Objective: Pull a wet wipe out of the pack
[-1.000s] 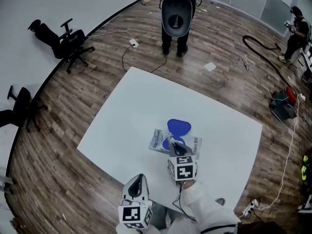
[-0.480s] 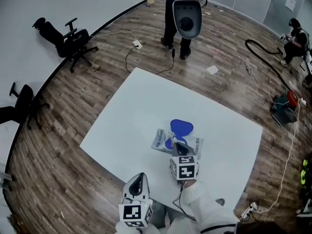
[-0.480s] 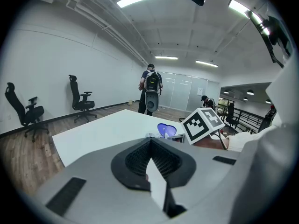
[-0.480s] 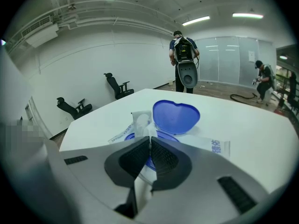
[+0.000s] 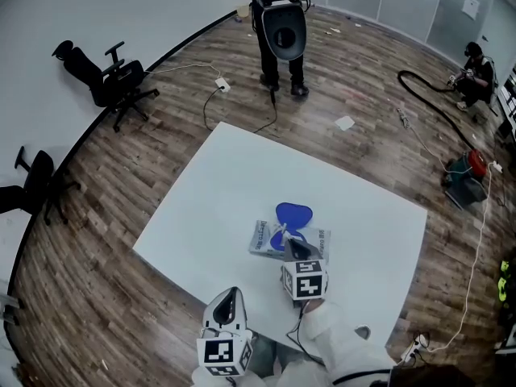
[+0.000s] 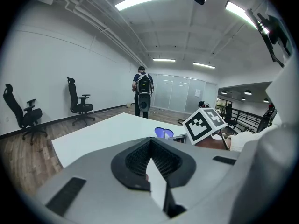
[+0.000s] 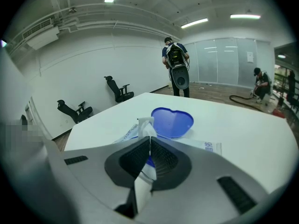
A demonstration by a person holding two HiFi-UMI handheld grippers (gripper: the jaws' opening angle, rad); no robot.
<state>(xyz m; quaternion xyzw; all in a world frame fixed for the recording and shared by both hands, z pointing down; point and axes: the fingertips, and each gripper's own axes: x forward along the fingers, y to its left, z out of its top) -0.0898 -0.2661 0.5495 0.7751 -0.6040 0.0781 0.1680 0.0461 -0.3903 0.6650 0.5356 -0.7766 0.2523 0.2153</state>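
Observation:
The wet wipe pack (image 5: 264, 239) lies flat on the white table (image 5: 218, 184), its blue heart-shaped lid (image 5: 294, 214) flipped open on the far side. My right gripper (image 5: 289, 246) is over the pack's opening, shut on a white wet wipe (image 7: 146, 127) that stands up from the pack (image 7: 205, 146) in front of the blue lid (image 7: 172, 121). The wipe's end passes between the jaws of the right gripper (image 7: 149, 148). My left gripper (image 5: 228, 298) hangs at the table's near edge, left of the right one, and it (image 6: 150, 160) is shut, holding nothing.
A person with a backpack (image 5: 278, 22) stands on the wood floor beyond the table's far corner. Office chairs (image 5: 109, 75) stand at the left wall. Cables, a hose (image 5: 427, 87) and another person (image 5: 472, 67) are at the far right.
Both grippers and the pack stay where they were. The person beyond the table has shifted a little to the left.

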